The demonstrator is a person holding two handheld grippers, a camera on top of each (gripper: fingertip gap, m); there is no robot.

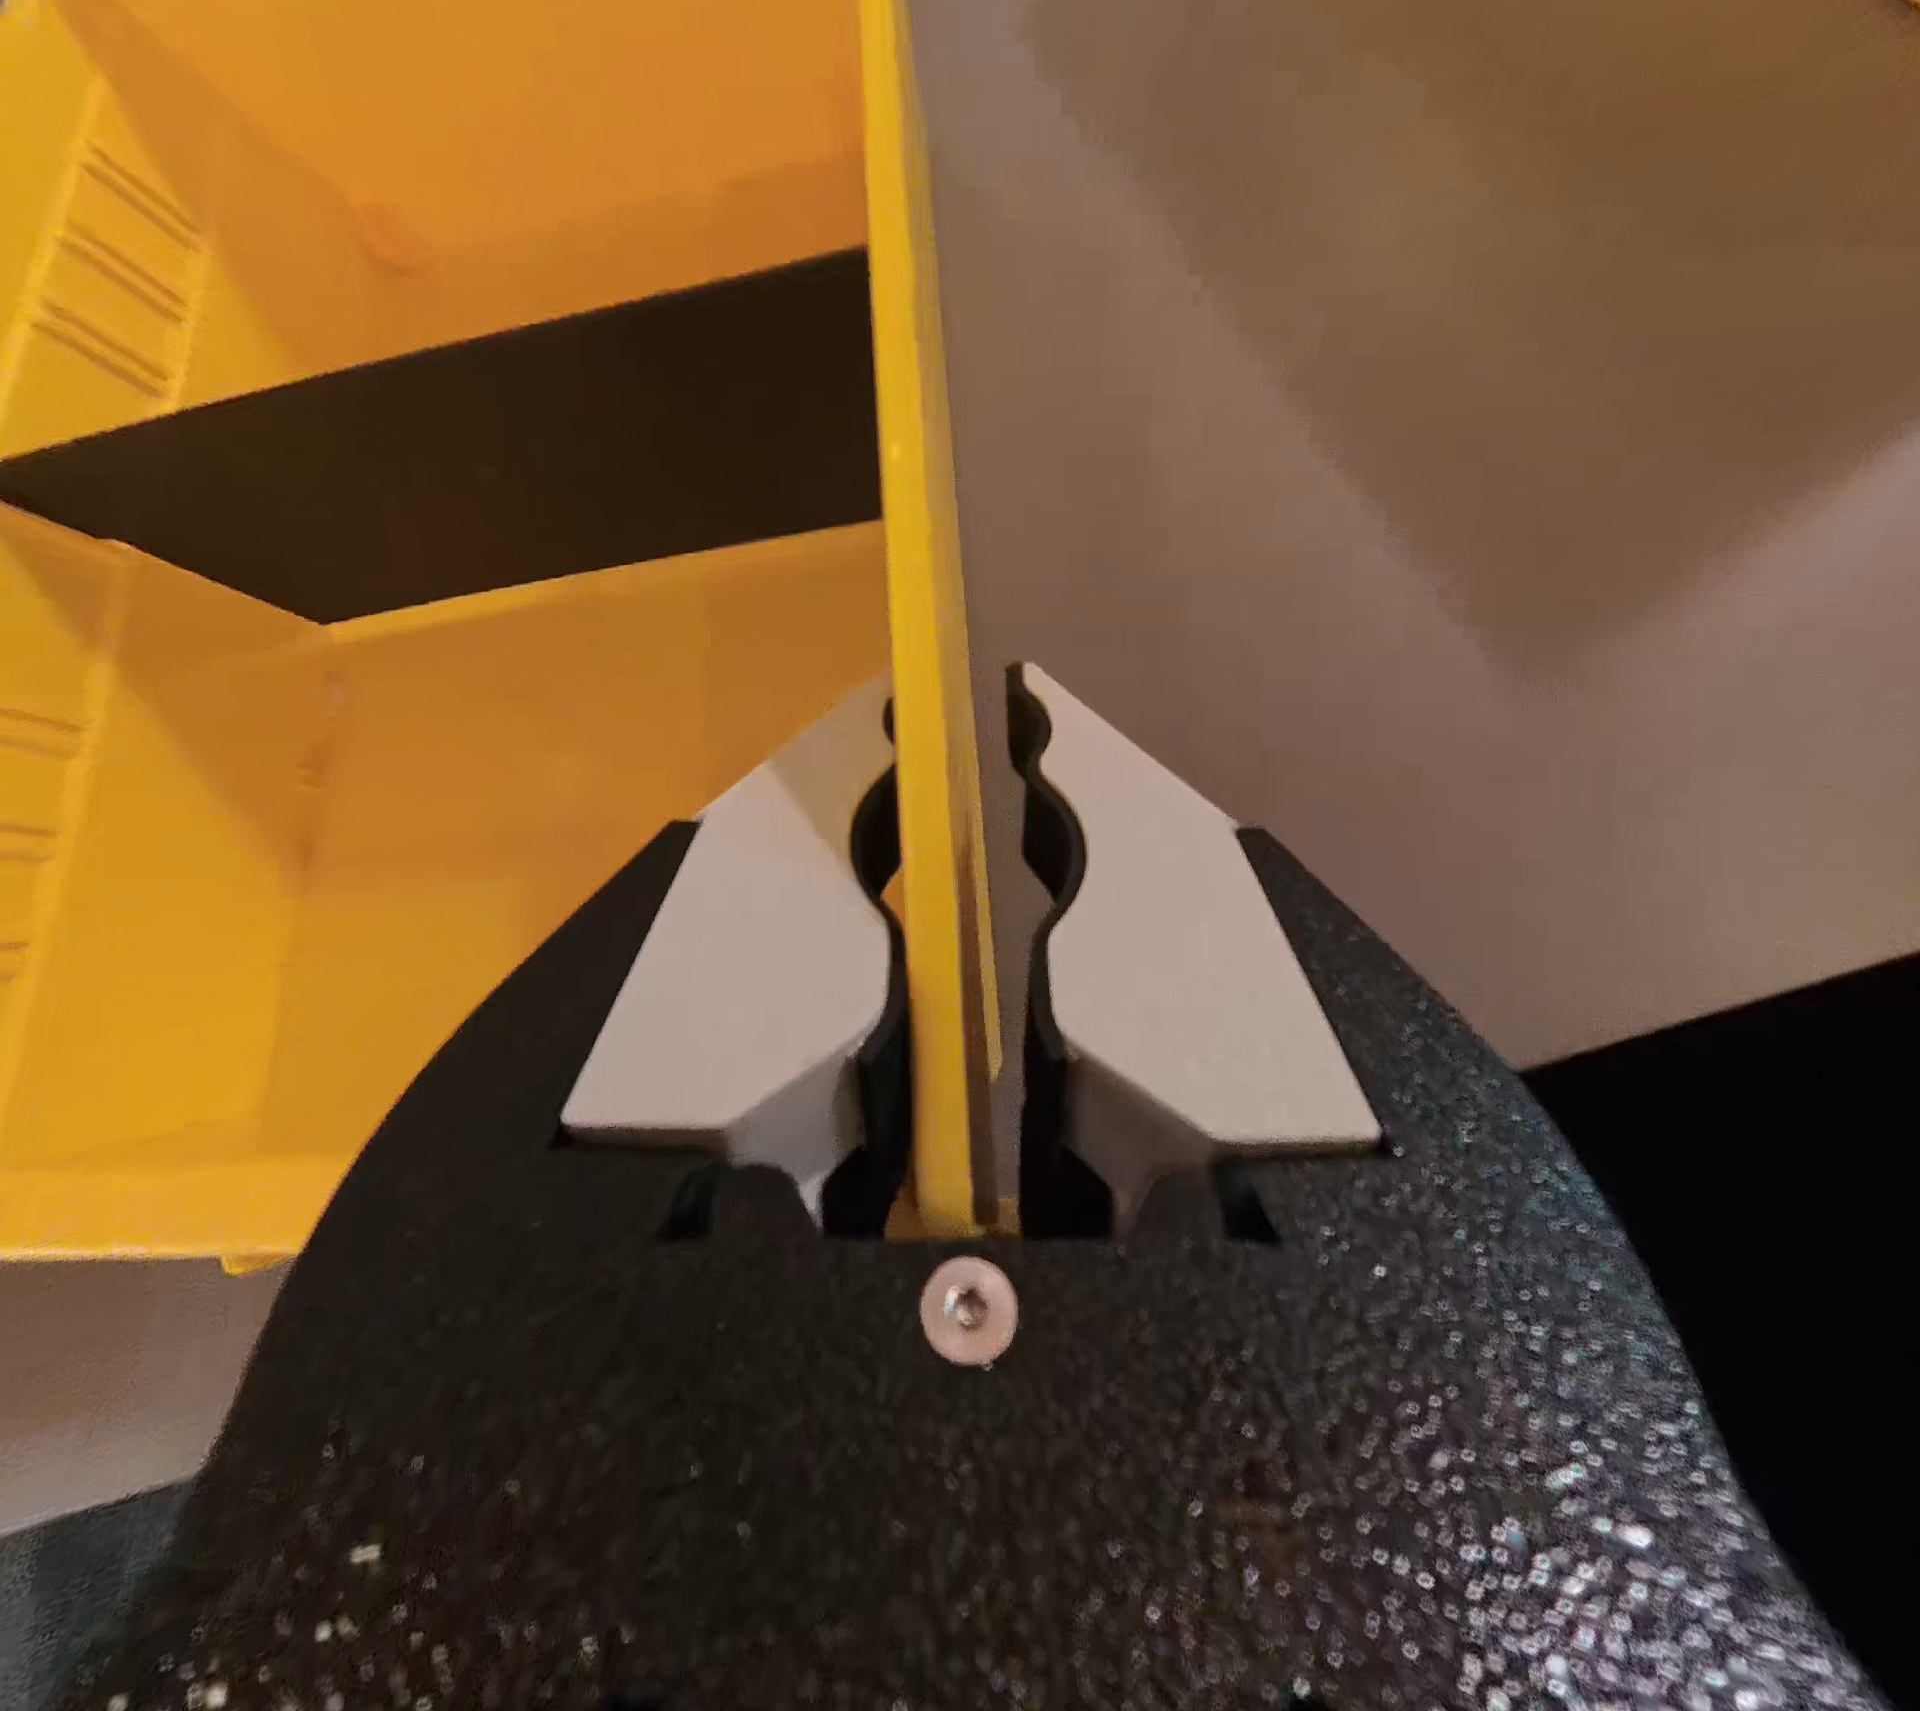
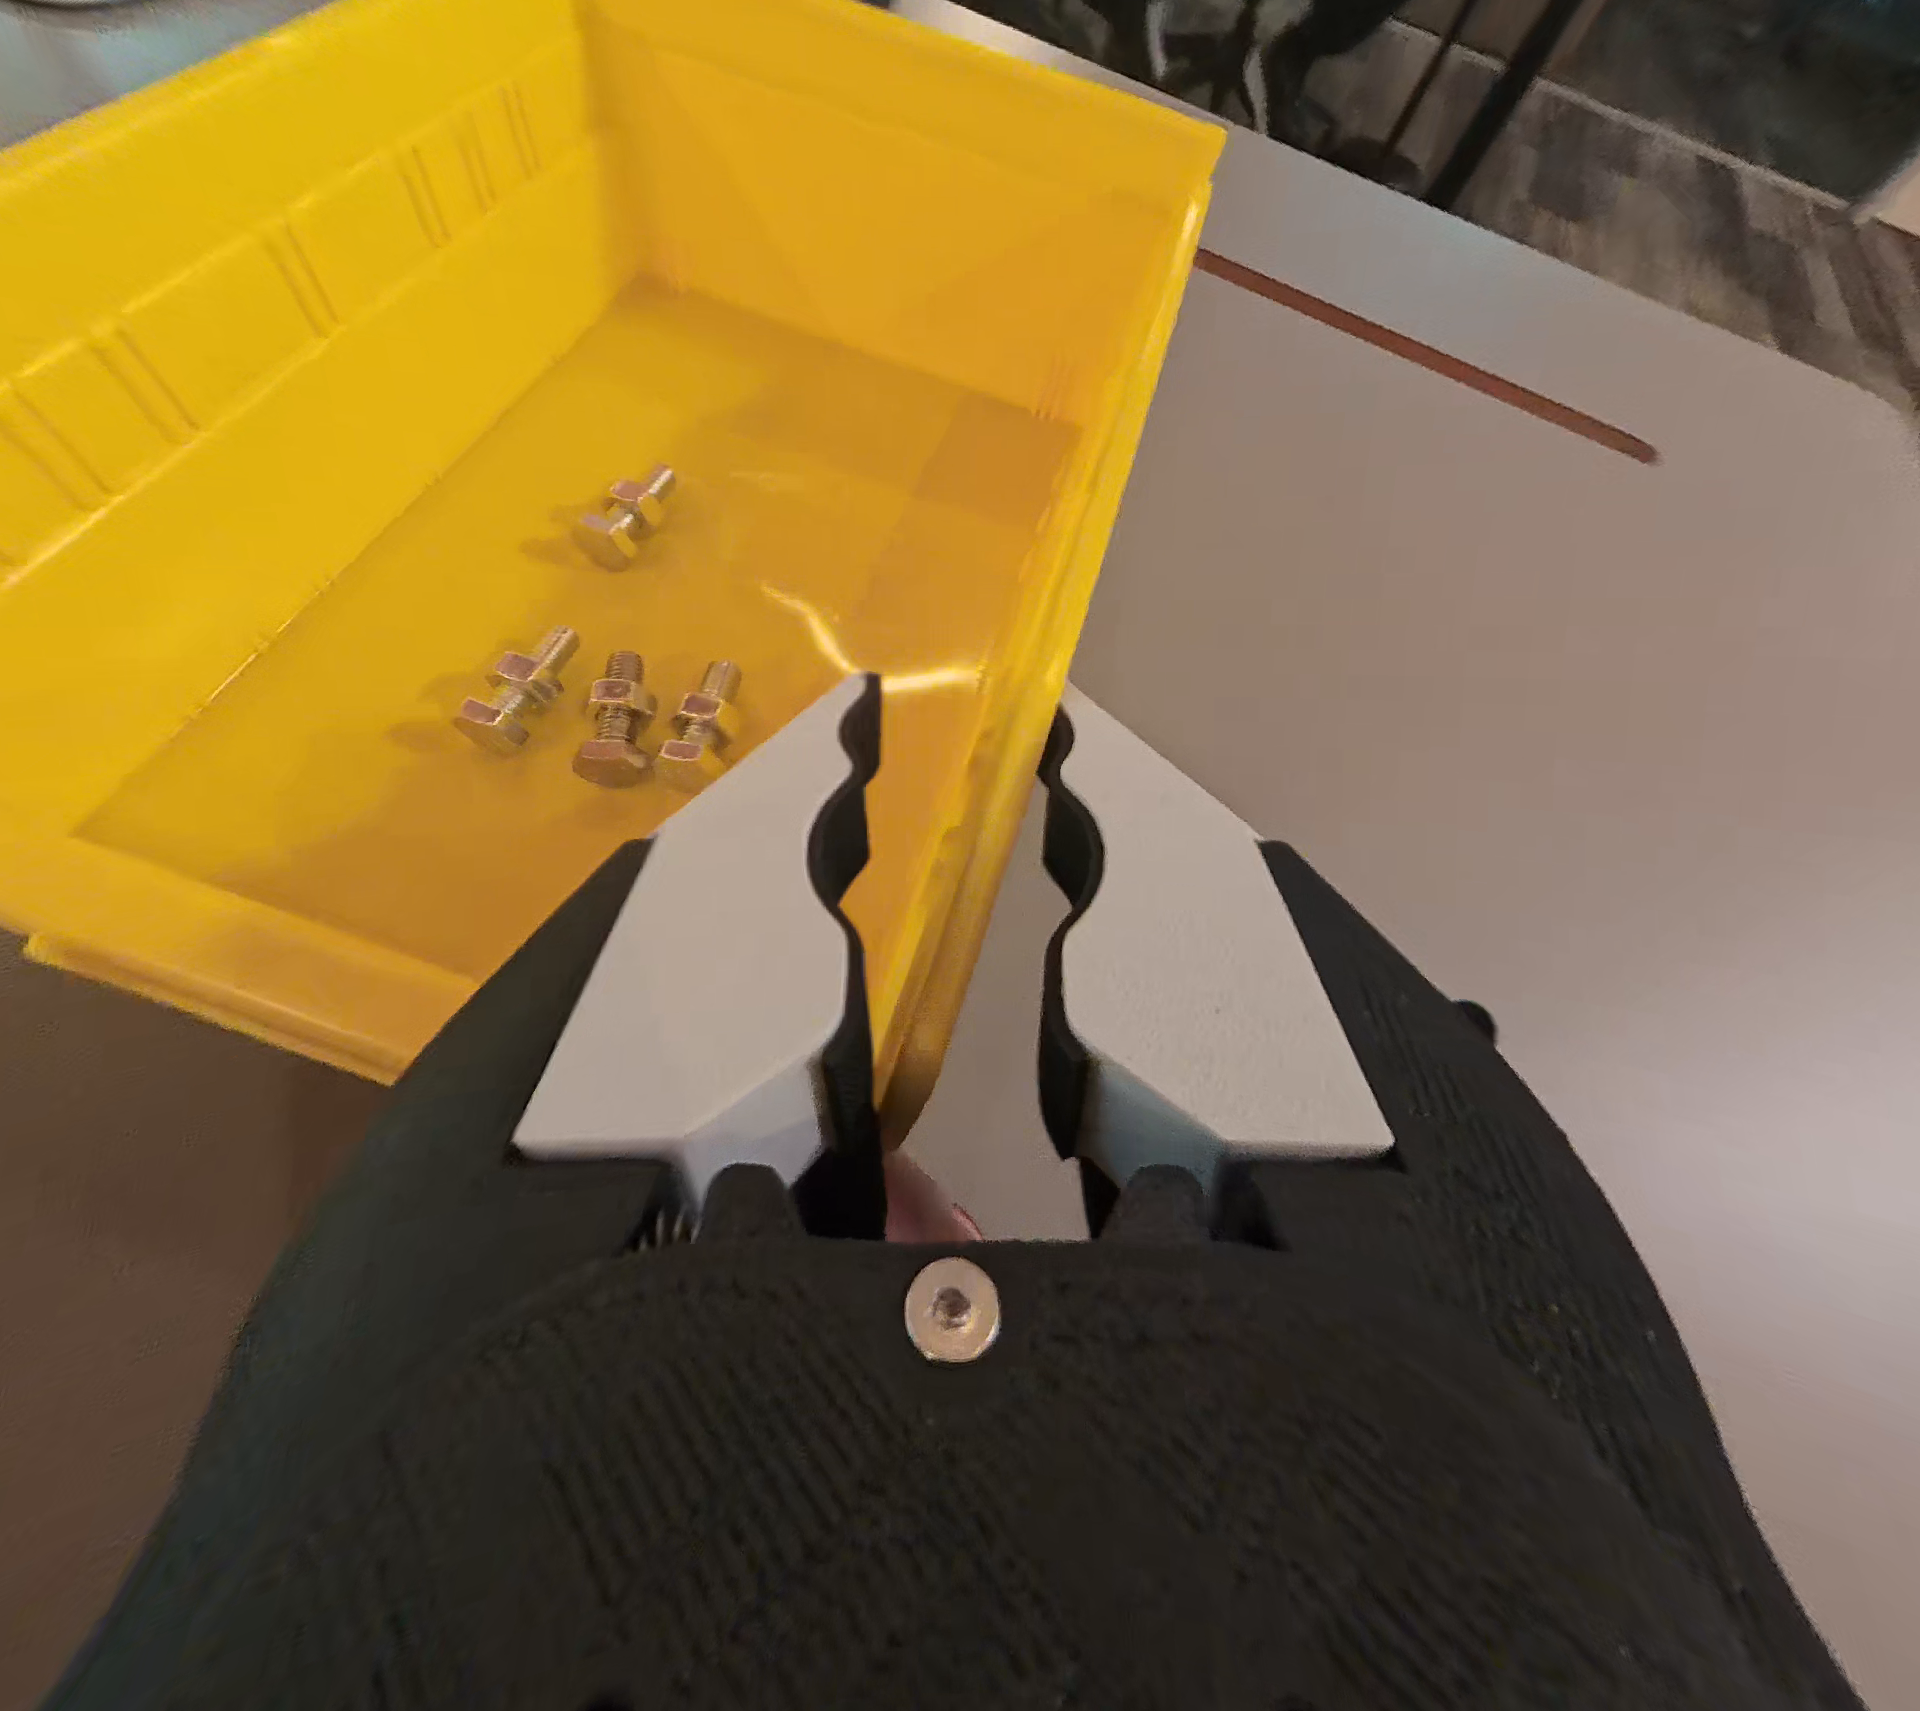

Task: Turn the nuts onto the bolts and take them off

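Left of the right gripper (image 2: pixel 951 840), parted astride the yellow plastic bin (image 2: pixel 312 227) wall, lie 4 brass-coloured bolts with nuts (image 2: pixel 597 705); the left gripper (image 1: pixel 956 872) likewise straddles a wall, unclamped.

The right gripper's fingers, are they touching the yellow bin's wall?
Touching on one side only. In the right wrist view the inner finger presses the yellow bin wall; table shows between the wall and the outer finger.

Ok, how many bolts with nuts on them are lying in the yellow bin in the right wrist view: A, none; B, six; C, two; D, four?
D: four bolts lie on the floor of the yellow bin, one apart toward the back and three together nearer the right tongs, each with a nut on it.
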